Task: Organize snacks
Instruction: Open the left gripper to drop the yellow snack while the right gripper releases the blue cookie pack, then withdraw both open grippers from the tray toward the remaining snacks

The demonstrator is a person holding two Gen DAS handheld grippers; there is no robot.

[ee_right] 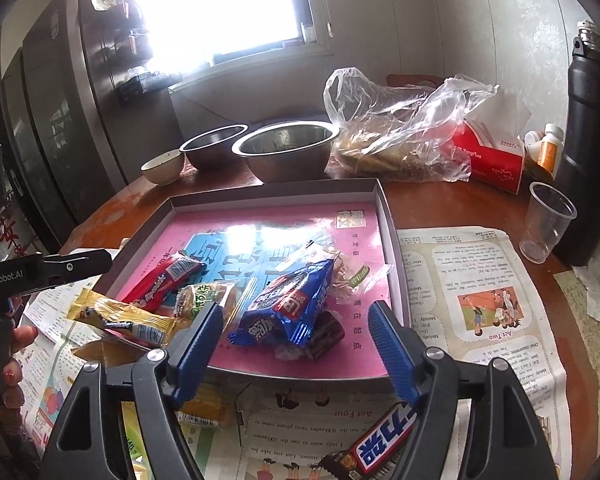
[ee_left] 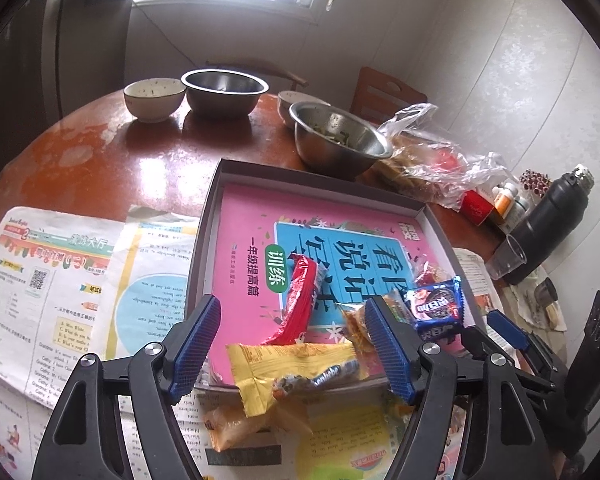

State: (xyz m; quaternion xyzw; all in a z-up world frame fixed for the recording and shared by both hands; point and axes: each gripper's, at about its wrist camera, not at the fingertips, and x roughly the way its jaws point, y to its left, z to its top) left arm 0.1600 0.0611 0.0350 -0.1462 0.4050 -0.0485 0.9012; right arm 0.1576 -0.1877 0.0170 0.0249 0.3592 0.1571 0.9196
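Snacks are lying in a shallow tray [ee_right: 384, 200] at the centre of both views, on a pink book [ee_right: 356, 344] lining it. In the right wrist view a blue packet [ee_right: 288, 308] is sitting mid-frame just above the right claw [ee_right: 296, 316], whose jaws are standing spread with nothing pinched. A red packet [ee_right: 164, 280] is lying to its left, and a yellow packet [ee_right: 120, 318] is hanging over the tray's near-left edge onto newspaper [ee_right: 480, 280]. A dark bar [ee_right: 376, 448] is resting on the newspaper at the lower right, outside the tray. In the left wrist view the left claw [ee_left: 294, 320] is hovering over the yellow packet [ee_left: 292, 372], jaws spread and gripping nothing. Steel bowls [ee_left: 336, 136] are standing on the tabletop [ee_left: 100, 160] in the upper part of the frame.
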